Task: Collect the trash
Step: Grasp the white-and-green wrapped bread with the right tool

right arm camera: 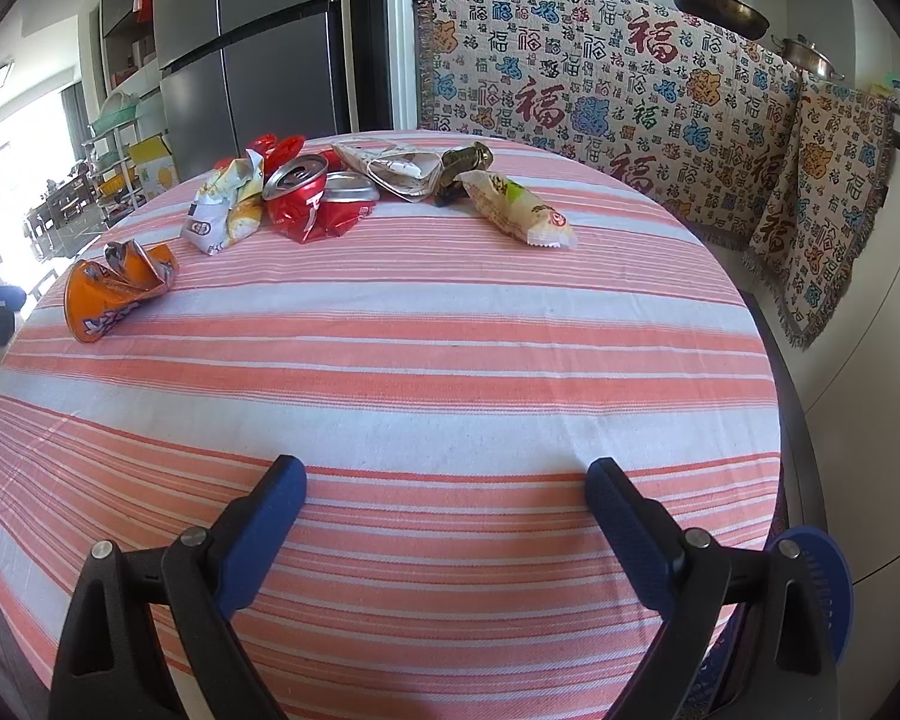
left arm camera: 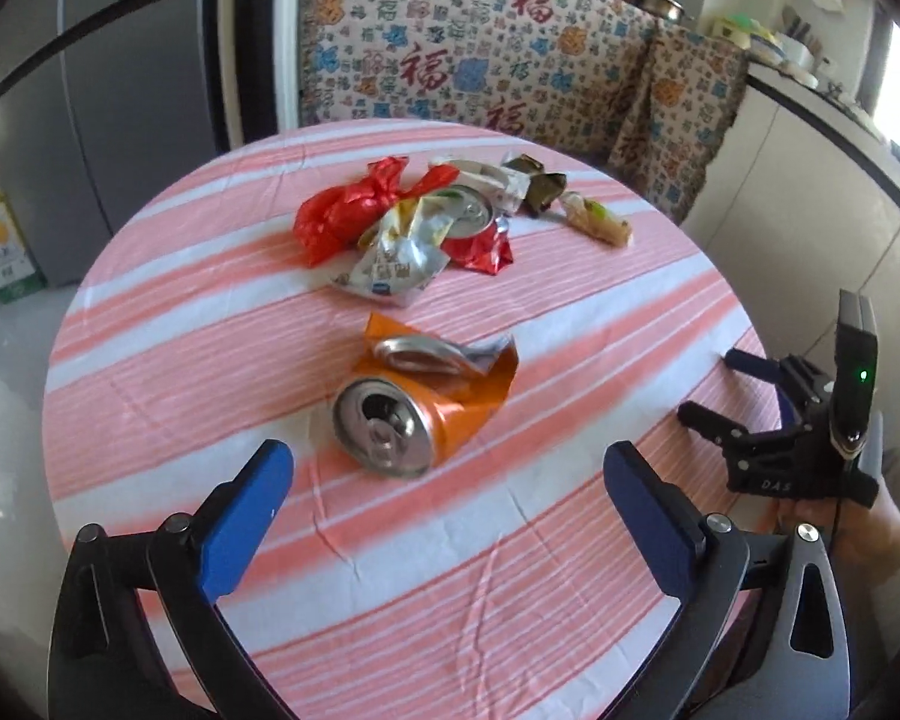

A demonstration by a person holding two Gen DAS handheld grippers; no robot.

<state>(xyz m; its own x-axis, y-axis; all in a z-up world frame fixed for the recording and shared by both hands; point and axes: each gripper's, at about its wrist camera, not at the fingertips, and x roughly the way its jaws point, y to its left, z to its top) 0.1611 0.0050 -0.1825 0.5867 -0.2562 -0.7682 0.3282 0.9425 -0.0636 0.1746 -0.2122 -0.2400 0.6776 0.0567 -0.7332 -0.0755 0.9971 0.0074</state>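
Evidently early in the job: every piece of trash lay on the table [left arm camera: 150, 420], nothing gripped.

Left wrist view. Left gripper [left arm camera: 444, 492] spread wide, empty, hovering near the crushed orange can [left arm camera: 417, 405], which lay on its side with its mouth toward the camera, apart from the rest. Beyond it a heap: red bag [left arm camera: 345, 213], silver wrapper [left arm camera: 399, 267], red can [left arm camera: 477, 231], dark wrapper [left arm camera: 537, 183], snack pack [left arm camera: 597, 219]. Right gripper [left arm camera: 714, 396] showed at the table's right edge.

Right wrist view. Right gripper [right arm camera: 444, 501] also wide, empty, over bare striped cloth, well apart from the trash. Orange can [right arm camera: 114, 294] far left; red can [right arm camera: 312, 204] and snack pack [right arm camera: 519, 210] at the far side.

Judgement: approach step. Next move probably the left jaws straddling the orange can, then closing gently, since dented metal may slip.

Containers: no bin or bag for collecting in either view; could not tell where the trash was to go.
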